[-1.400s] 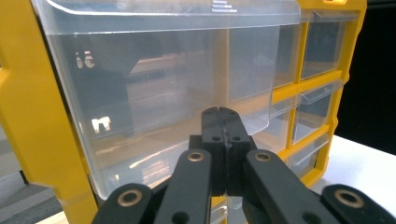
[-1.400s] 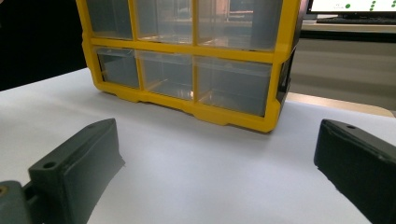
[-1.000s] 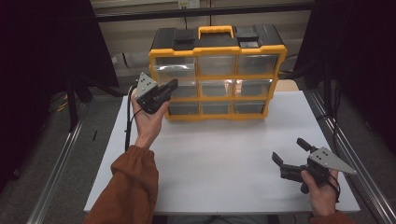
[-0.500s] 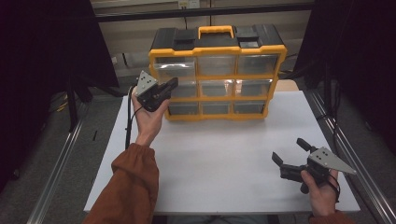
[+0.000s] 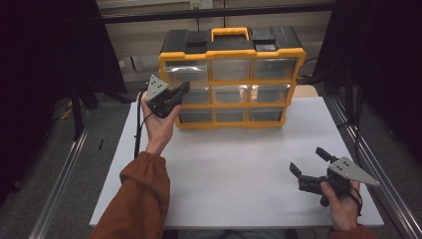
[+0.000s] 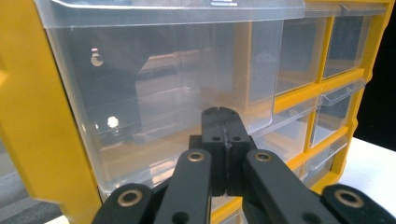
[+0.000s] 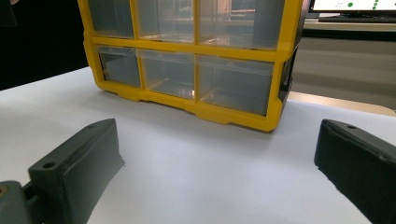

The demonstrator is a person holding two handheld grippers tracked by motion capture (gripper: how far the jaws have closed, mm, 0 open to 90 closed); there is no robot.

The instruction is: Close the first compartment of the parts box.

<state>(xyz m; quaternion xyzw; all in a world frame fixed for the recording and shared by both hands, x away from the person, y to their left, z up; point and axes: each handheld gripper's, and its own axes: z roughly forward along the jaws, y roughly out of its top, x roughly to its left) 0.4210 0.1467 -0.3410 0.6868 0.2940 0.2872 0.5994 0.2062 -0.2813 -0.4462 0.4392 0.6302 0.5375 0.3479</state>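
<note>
Drawer cabinet [image 5: 231, 79]: table 12 o'clock, all drawers shut. Left gripper [image 5: 182, 90]: jaws together, empty, tips at middle-row left drawer [image 6: 159, 93], same spot as second ago. Right gripper [image 5: 308, 167]: jaws apart, empty, table 4 o'clock. No change; drawer pull not begun.

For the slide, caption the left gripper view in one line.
Left gripper, jaws shut and holding nothing, faces a clear drawer in the left column of the yellow drawer cabinet.
</note>
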